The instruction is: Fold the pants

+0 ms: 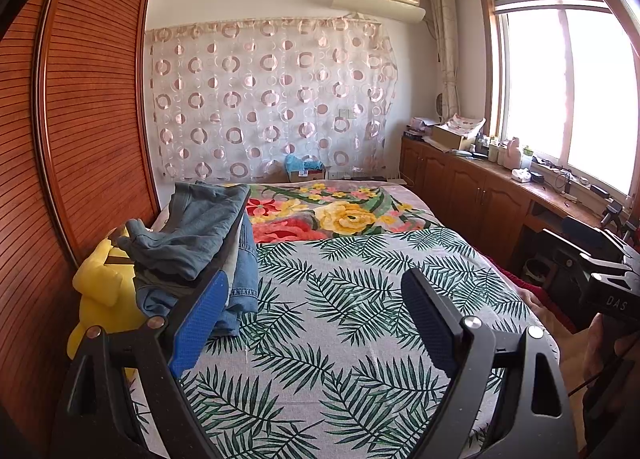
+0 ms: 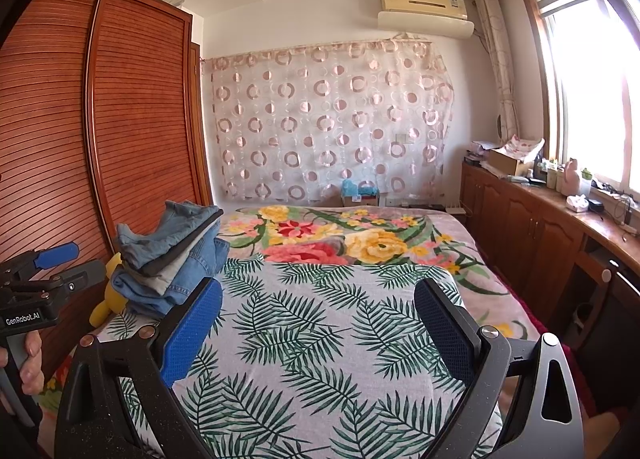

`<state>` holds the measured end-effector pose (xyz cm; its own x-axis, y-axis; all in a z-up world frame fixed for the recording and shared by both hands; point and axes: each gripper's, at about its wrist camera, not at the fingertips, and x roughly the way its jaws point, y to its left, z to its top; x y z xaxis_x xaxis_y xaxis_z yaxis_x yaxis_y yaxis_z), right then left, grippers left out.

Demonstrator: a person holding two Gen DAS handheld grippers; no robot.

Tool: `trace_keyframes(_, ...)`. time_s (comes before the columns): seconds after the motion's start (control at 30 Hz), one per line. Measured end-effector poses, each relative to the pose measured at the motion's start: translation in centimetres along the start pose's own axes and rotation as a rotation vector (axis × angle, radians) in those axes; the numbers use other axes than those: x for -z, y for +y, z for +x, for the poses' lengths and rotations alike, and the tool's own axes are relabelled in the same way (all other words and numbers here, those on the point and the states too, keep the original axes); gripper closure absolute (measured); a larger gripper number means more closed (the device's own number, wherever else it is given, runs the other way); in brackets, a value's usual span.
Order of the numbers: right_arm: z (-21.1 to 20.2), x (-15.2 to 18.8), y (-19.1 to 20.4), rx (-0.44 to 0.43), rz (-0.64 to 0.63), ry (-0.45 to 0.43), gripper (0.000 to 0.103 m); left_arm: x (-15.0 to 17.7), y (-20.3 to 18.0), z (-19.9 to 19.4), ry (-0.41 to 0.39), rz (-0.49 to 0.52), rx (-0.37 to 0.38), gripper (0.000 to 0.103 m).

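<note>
A stack of folded denim pants (image 1: 200, 243) lies at the left edge of the bed, seen also in the right wrist view (image 2: 176, 255). My left gripper (image 1: 320, 299) hovers over the leaf-print sheet (image 1: 340, 339) with its blue pads wide apart and nothing between them; the stack is just beyond its left finger. My right gripper (image 2: 320, 311) stands open over the same sheet (image 2: 320, 359), empty as well. The left gripper's body (image 2: 36, 287) shows at the left edge of the right wrist view, held by a hand (image 2: 32, 367).
A yellow plush toy (image 1: 100, 299) sits between the pants and the slatted wooden wardrobe (image 1: 80, 119). A floral blanket (image 1: 340, 215) covers the far half of the bed. Low wooden cabinets (image 1: 480, 187) with clutter run under the window on the right.
</note>
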<state>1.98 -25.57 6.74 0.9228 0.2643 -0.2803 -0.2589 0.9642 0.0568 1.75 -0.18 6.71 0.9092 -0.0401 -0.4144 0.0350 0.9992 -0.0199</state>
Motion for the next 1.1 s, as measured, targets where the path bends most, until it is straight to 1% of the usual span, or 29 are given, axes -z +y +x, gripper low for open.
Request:
trace_keyframes(0.3, -0.1, 0.1, 0.0, 0.003, -0.004, -0.002, 0.006, 0.8, 0.1, 0.1, -0.005, 0.001, 0.004, 0.014)
trace_keyframes(1.1, -0.1, 0.2, 0.1, -0.002, -0.005, -0.003, 0.006, 0.9, 0.1, 0.1, -0.004, 0.002, 0.0, 0.014)
